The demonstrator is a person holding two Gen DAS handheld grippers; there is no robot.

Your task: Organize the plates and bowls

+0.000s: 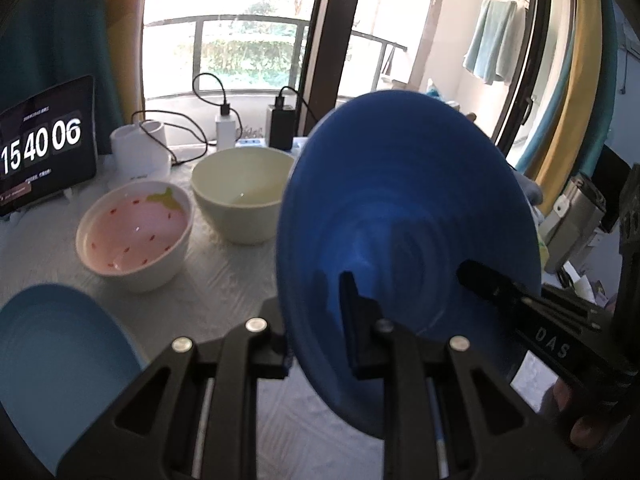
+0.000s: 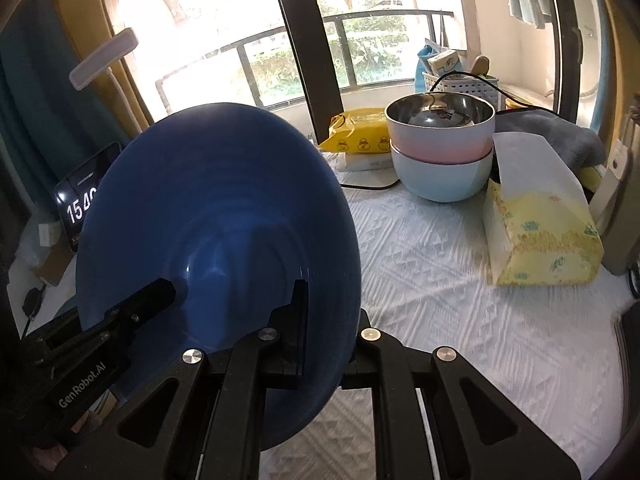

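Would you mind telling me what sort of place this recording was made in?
Most likely a lived-in home, at a table by a balcony window: bowls stand on a white textured tablecloth, a tissue pack lies nearby, and a towel hangs drying outside.

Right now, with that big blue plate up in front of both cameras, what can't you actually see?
- Left wrist view: the dark blue plate, clamped by both tongs, hides the table behind it.
- Left wrist view: the light blue plate is cut off by the picture's edge.
- Right wrist view: the clock screen is half covered by the plate.
- Right wrist view: the lower bowl's inside is hidden by the pink bowl nested in it.
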